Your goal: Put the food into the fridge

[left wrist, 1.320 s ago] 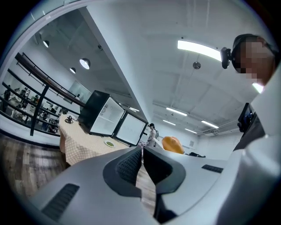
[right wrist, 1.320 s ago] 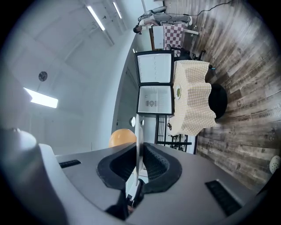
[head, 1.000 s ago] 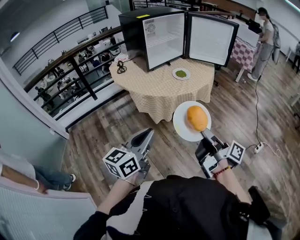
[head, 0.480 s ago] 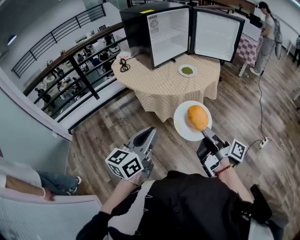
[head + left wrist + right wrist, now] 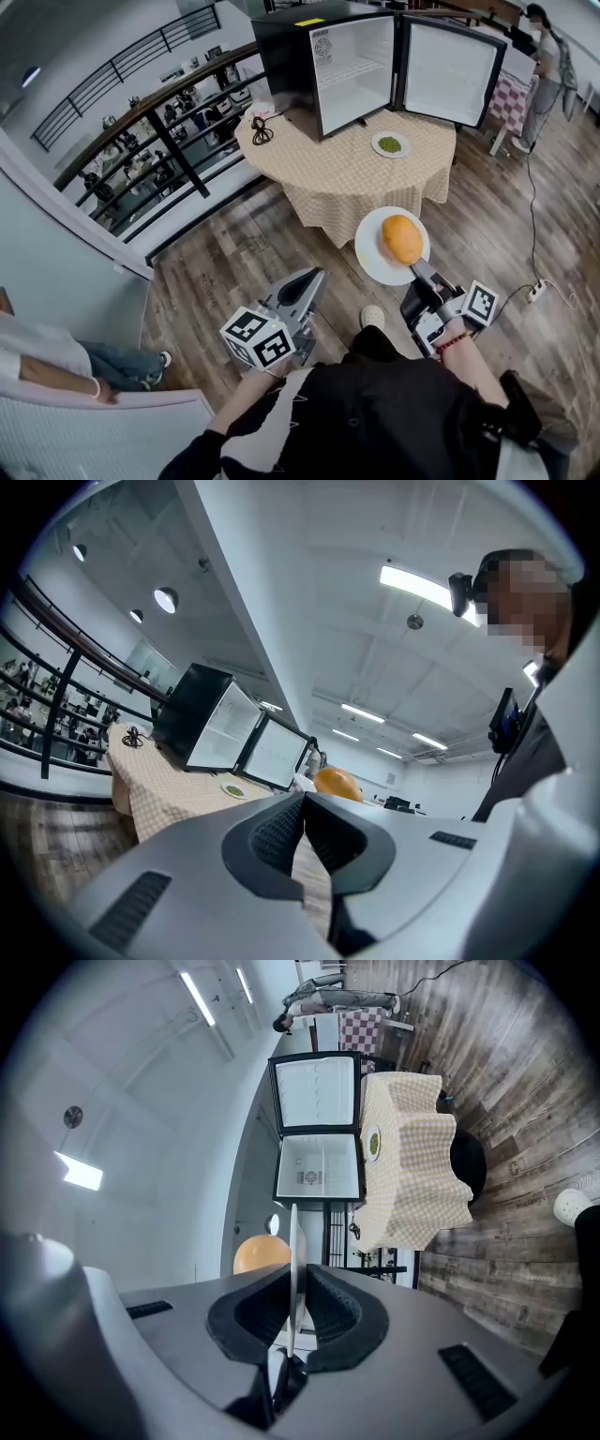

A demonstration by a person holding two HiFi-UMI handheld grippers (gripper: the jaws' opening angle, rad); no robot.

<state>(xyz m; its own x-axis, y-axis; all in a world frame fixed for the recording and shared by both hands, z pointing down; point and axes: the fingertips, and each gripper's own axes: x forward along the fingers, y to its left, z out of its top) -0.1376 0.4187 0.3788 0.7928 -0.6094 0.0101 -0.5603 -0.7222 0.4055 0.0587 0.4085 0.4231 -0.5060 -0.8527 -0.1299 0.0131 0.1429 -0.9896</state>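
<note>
Head view: my right gripper (image 5: 418, 271) is clamped tight on the rim of the white plate (image 5: 369, 251), with the orange food (image 5: 402, 239) riding on top. It's well short of the fridge (image 5: 319, 56), out over the wooden floor (image 5: 234, 253). The fridge's door (image 5: 448, 70) stands wide open. My left gripper (image 5: 312, 279) has its jaws pressed together on nothing, also well away from the fridge. Just in front of the fridge sits a small plate of greens (image 5: 390, 144) on the checked table (image 5: 328, 178).

Wood floor (image 5: 234, 253); checked-cloth table (image 5: 328, 164); black railing (image 5: 173, 154).
</note>
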